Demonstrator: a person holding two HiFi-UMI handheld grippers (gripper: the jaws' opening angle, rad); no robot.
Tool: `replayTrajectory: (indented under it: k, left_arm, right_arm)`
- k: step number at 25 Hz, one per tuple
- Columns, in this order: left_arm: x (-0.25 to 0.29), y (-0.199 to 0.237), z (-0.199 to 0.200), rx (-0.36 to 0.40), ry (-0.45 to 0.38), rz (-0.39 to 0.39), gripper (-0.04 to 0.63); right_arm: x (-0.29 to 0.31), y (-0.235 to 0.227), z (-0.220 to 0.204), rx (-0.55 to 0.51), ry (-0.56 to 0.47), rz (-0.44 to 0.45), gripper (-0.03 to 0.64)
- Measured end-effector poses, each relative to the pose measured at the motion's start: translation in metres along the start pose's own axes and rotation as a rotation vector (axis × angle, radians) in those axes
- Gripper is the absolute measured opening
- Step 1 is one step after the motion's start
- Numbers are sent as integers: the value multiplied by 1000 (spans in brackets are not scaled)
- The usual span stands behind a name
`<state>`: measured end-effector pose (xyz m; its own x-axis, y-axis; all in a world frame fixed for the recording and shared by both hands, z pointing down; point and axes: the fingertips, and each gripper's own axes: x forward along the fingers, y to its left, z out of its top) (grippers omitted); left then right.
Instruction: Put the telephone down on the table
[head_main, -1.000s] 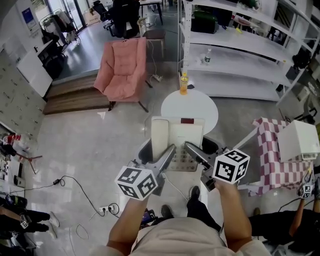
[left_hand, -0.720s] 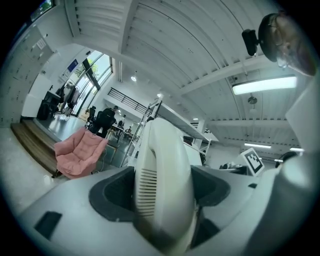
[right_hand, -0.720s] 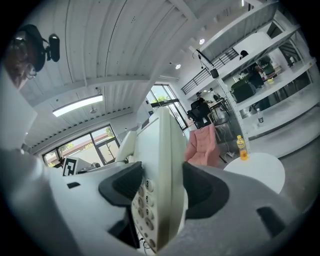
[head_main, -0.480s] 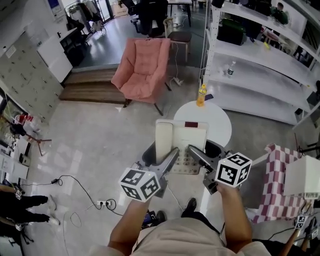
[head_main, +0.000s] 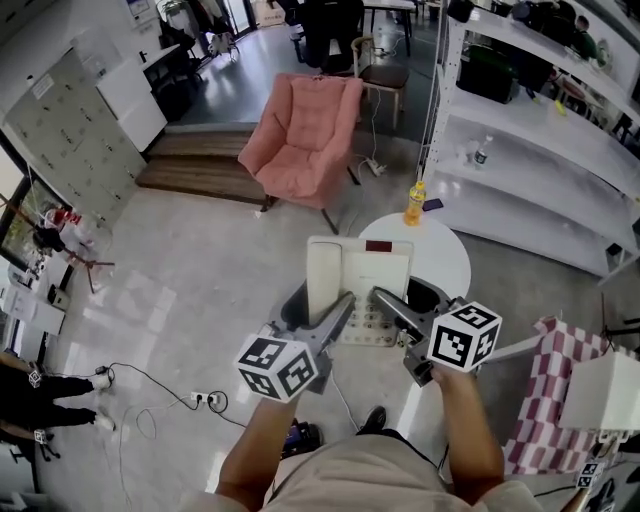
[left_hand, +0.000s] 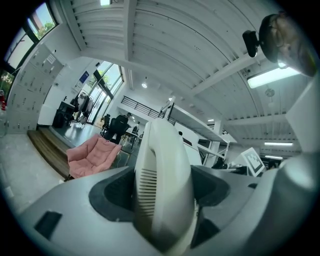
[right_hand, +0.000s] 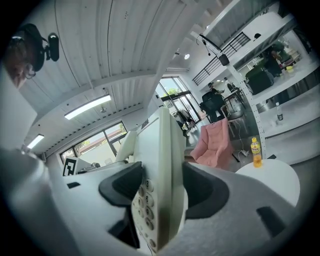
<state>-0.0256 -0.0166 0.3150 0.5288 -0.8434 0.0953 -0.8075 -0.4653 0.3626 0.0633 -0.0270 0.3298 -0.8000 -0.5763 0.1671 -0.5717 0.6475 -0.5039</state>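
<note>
A cream desk telephone with its handset on the left side is held up in the air between both grippers, above the near part of a round white table. My left gripper is shut on the telephone's handset side; its own view shows the handset pinched between the jaws. My right gripper is shut on the keypad side, and the telephone body stands edge-on between its jaws, with the buttons showing.
A yellow drink bottle and a small dark item stand at the table's far edge. A pink armchair sits beyond, white shelving to the right, a checked cloth at lower right, and cables on the floor.
The head view has shifted, so the table and armchair now lie further right and nearer the telephone. Both grippers keep their hold on the telephone in the same pose.
</note>
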Motion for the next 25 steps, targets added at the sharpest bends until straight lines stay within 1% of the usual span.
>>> replayTrajectory:
  k: [7,13,16,19,25]
  left_arm:
    - [26,-9,0,9,-12,32,331]
    - [51,-11,-3,14,0,22,330]
    - [60,-3,-3,13,15,-2,331]
    - [72,12,-1,-4,24,-42,331]
    - [107,46,13,-12,67,-164,331]
  right_arm:
    - [-4,-25,14,-4,6,36,241]
    - [-5,-48,21,7,-3,26,241]
    - [1,-55,22,18,-7,3,241]
    - [15,-63,26,16,-12,-40,241]
    - [46,-80,41,34,-48,-158,241]
